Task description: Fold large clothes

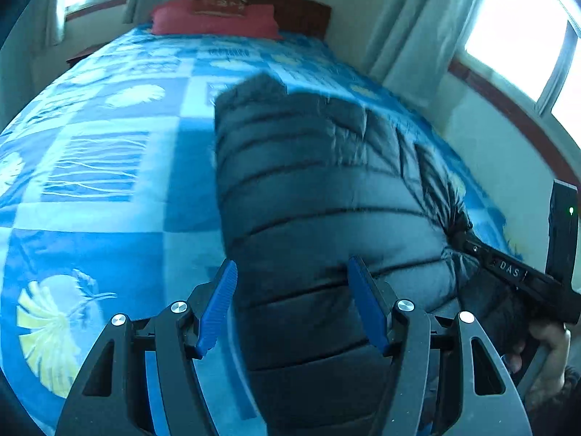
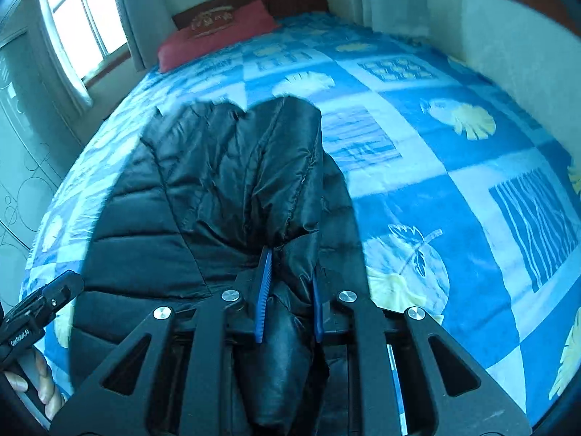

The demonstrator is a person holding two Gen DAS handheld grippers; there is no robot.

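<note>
1. One bed point(image 1: 109, 167), covered by a blue patchwork blanket printed with pale leaves, fills both views and runs away toward a dark wooden headboard point(image 1: 290, 3).
2. One black quilted puffer jacket point(image 1: 319, 189) lies on the blanket, its long axis running along the bed toward the headboard; which end is collar or hem I cannot tell.
3. In the right wrist view a folded part of the jacket, possibly a sleeve point(image 2: 250, 167), lies on top, also pointing toward the headboard.
4. One red pillow point(image 1: 214, 18) sits against the headboard.
5. Two grippers: the left gripper point(image 1: 292, 305) hovers over the jacket's near end, jaws spread wide and holding nothing.
6. The right gripper point(image 2: 288, 301) has its jaws pinching a bunched fold of the jacket.
</note>
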